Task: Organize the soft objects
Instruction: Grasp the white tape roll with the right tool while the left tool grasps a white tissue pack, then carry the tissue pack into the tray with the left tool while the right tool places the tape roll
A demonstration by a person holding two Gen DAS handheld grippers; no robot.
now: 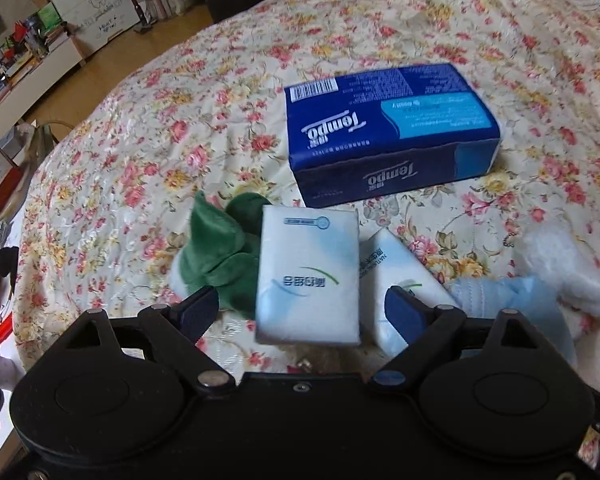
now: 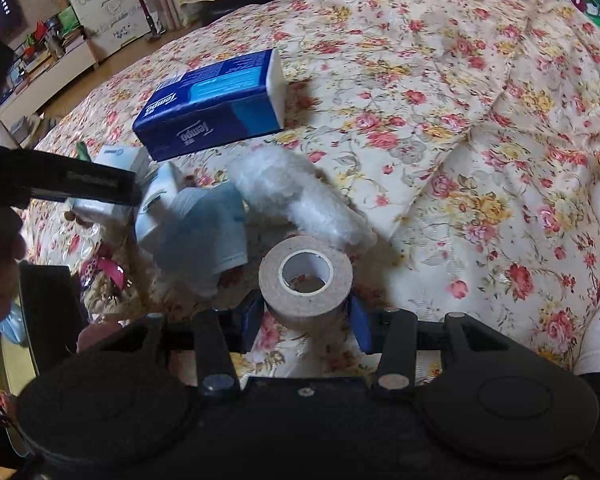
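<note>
Left pack: small white soft tissue pack point(image 1: 309, 276) sits between the left gripper point(image 1: 300, 310) fingers; fingers spread, not touching it
Tape: round beige tape roll point(image 2: 306, 276) lies on the flowery bed cover point(image 2: 440, 120); right gripper point(image 2: 306, 320) fingers hug its sides, seem to pinch it
Done so far: looks early; big blue tissue box point(image 1: 388, 132), green plush toy point(image 1: 224, 256), fluffy white toy point(image 2: 296, 196) lie jumbled
Room: lots of bare bed behind and right; bed edge on the left

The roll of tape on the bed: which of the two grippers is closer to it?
Right. The right gripper has the tape roll between its fingers, jaws closed against its sides. The left gripper is over by a small white tissue pack, with the roll off to its right.
</note>
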